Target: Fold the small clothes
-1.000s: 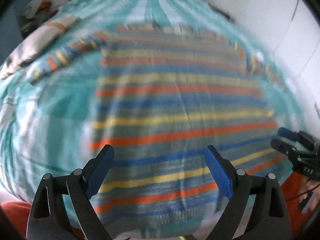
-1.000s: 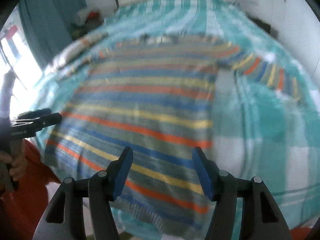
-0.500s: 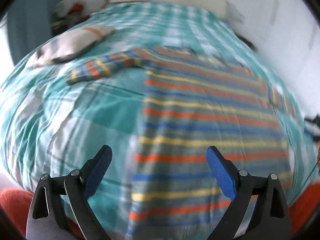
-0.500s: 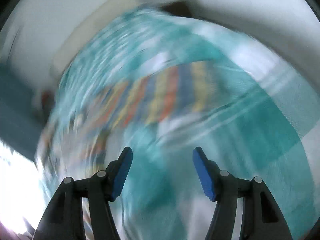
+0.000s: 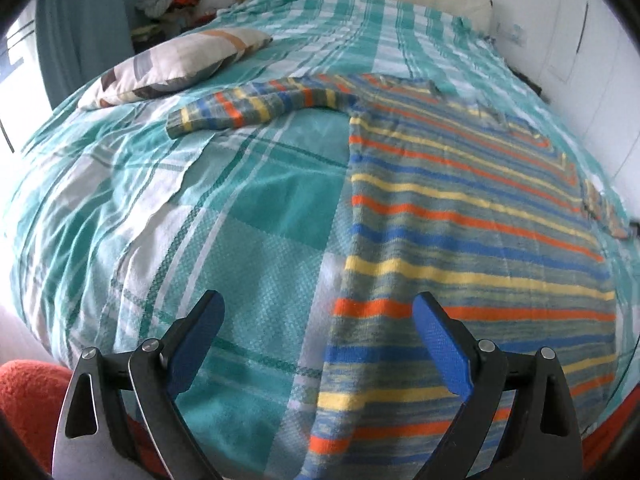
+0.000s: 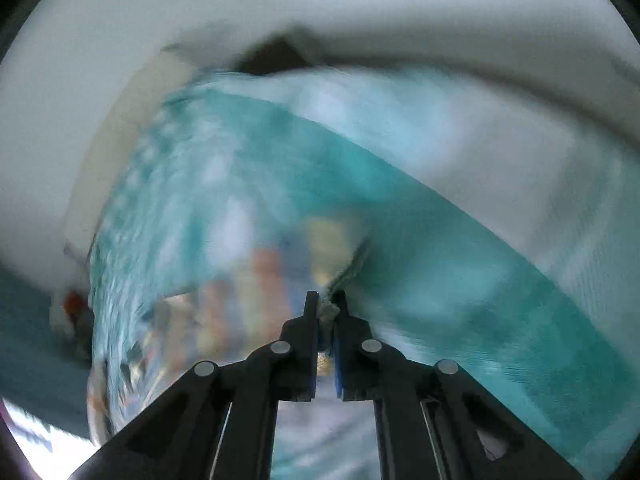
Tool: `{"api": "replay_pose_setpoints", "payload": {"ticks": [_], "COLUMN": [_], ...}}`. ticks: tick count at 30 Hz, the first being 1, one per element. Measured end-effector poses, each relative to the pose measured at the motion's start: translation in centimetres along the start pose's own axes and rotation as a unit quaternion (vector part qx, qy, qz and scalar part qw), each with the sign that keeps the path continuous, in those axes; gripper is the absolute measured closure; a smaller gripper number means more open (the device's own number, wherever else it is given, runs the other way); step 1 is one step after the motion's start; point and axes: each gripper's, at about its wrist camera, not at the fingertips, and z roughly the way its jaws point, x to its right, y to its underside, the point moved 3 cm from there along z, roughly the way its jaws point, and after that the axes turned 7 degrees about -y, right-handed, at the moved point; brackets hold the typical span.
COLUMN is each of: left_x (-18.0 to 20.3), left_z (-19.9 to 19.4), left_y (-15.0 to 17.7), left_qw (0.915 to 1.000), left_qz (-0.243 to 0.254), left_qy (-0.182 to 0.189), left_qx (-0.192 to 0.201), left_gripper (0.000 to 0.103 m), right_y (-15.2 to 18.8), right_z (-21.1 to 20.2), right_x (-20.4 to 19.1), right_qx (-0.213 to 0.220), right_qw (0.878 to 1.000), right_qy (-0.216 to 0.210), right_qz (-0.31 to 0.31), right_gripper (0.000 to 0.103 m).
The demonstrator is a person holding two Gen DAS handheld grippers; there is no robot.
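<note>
The striped sweater (image 5: 460, 216) is spread flat on the bed (image 5: 224, 216), across the teal checked bedspread, with its hem nearest the cameras and its neck toward the headboard. One sleeve (image 5: 256, 106) is laid out sideways from the sweater's shoulder, toward the pillow; the opposite sleeve end (image 5: 606, 210) is seen only at the sweater's far edge.

The step in hand is judged to be the first sleeve fold. The right gripper (image 6: 326, 306) is pressed together, and a small bunch of cloth is seen pinched between its pads; given the blurred stripes beside it, this is most likely the cuff of the sweater's sleeve, though the blur leaves that uncertain. The left gripper (image 5: 316, 340) is held spread above the sweater's hem corner, with nothing between its pads.

For the next move, the pinched cloth would need to be carried inward and laid across the sweater's body, while the body is kept from being dragged. The hem corner below the left gripper could be pinned or grasped for that.

The pillow (image 5: 176, 66) lies well apart from the sweater, beyond the outstretched sleeve, and a heap of clothes (image 5: 168, 0) is seen past the pillow, off the bed. Neither is judged to stand in the way. The wrinkles in the bedspread beside the sweater could catch the cloth if it is slid rather than lifted.
</note>
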Motion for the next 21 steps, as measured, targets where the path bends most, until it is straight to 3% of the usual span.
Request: {"api": "replay_pose_setpoints", "payload": {"ticks": [3,7,9,10,11,12,13,16,18,20,21], "left_x": [0.1,0.3,0.1,-0.1,-0.3,-0.5,-0.7,-1.2,-1.2,-0.9,-0.8], "left_z": [-0.1,0.0,-0.1,-0.1,-0.1,0.0,0.0,0.0,0.1,0.2,0.3], "left_y": [0.0,-0.3,-0.3,-0.2,-0.2,-0.1,-0.1,-0.3,-0.4,-0.5,-0.5], "left_qw": [1.0,0.9999,0.9999,0.9999,0.9999,0.9998,0.9997,0.9992,0.9989,0.9987,0.9987], "left_qz": [-0.003,-0.004,-0.008,-0.011,-0.013,-0.016,-0.02,-0.033,-0.04,-0.041,-0.039], "left_qy": [0.009,0.012,0.011,0.011,0.011,0.011,0.012,0.018,0.024,0.028,0.028], "left_qx": [-0.003,-0.003,0.0,-0.002,-0.004,-0.007,-0.008,-0.009,-0.011,-0.013,-0.014], "left_gripper": [0.007,0.007,0.007,0.007,0.007,0.007,0.007,0.007,0.007,0.007,0.007], "right_y": [-0.2,3.7,6.3,7.7,9.1,9.7,10.1,8.5,7.3,6.3,6.8], "right_z": [-0.7,0.7,2.3,3.4,4.4,5.2,5.2,6.1,7.7,9.4,10.4], "right_x": [-11.1,-24.9,-28.6,-30.2,-31.0,-31.5,-31.4,-29.5,-28.1,-26.4,-25.6], "right_qx": [-0.015,-0.073,-0.107,-0.133,-0.16,-0.172,-0.172,-0.157,-0.161,-0.182,-0.202], "right_qw": [0.99,0.953,0.937,0.929,0.924,0.922,0.921,0.934,0.941,0.943,0.94], "right_qy": [-0.089,-0.212,-0.241,-0.249,-0.251,-0.251,-0.252,-0.215,-0.19,-0.167,-0.16], "right_qz": [-0.112,-0.205,-0.229,-0.239,-0.242,-0.24,-0.241,-0.239,-0.228,-0.223,-0.222], "right_gripper": [0.097,0.097,0.096,0.084,0.049,0.033,0.027,0.031,0.04,0.054,0.056]}}
